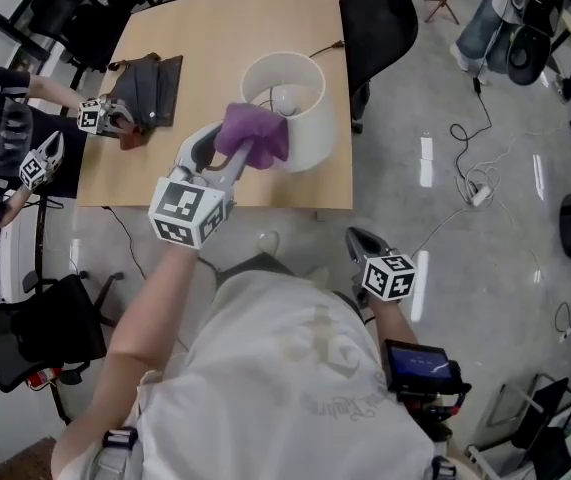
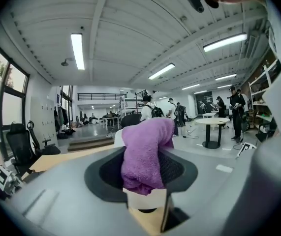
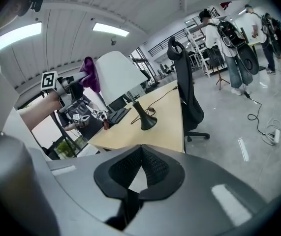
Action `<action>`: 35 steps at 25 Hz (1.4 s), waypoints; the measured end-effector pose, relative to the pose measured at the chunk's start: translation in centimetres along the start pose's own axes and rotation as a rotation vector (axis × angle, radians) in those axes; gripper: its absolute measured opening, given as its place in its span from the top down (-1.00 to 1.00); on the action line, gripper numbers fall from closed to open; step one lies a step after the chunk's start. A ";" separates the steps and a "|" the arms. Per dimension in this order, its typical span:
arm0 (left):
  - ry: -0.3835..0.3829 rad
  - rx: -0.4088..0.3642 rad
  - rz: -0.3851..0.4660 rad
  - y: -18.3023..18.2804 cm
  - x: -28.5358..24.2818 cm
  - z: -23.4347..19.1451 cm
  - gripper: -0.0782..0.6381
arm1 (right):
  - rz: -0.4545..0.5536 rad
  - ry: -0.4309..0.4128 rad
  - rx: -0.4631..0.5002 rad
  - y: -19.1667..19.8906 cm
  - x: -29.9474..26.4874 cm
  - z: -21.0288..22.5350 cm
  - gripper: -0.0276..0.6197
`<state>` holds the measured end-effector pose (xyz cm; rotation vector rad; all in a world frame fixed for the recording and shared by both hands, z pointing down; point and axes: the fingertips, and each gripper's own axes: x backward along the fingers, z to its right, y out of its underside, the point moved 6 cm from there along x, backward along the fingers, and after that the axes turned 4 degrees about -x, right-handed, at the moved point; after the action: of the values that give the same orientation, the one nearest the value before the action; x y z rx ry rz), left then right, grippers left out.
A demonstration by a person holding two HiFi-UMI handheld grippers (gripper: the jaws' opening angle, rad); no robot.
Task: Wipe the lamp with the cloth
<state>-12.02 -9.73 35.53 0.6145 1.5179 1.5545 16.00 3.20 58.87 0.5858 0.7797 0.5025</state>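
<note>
Wooden table (image 1: 215,28): upper centre of head view. White-shaded lamp (image 1: 305,118) stands on it near the front edge, mid-frame, with its bulb visible inside the shade. Left gripper (image 1: 237,158): just left of the shade, jaws clamped on a bunched purple cloth (image 1: 255,133). The cloth lies against the shade's near-left rim. Right gripper (image 1: 357,240): lower right of centre, off the table, jaws pressed together, nothing between them.
</note>
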 end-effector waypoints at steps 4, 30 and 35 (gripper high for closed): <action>0.053 0.048 -0.032 0.8 -1.5 -0.2 0.33 | 0.016 0.022 -0.021 -1.1 -0.1 -0.3 0.88; 0.296 0.192 -0.060 9.9 -0.5 -3.0 0.32 | 0.084 0.087 0.088 -6.7 -4.8 -6.4 0.88; 0.307 0.199 0.117 3.9 -0.8 -6.2 0.32 | 0.154 0.070 0.163 -9.6 -4.8 -9.1 0.88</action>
<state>-17.67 -13.33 38.63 0.6051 1.9148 1.6554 8.00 -4.02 49.82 0.7874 0.8509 0.6063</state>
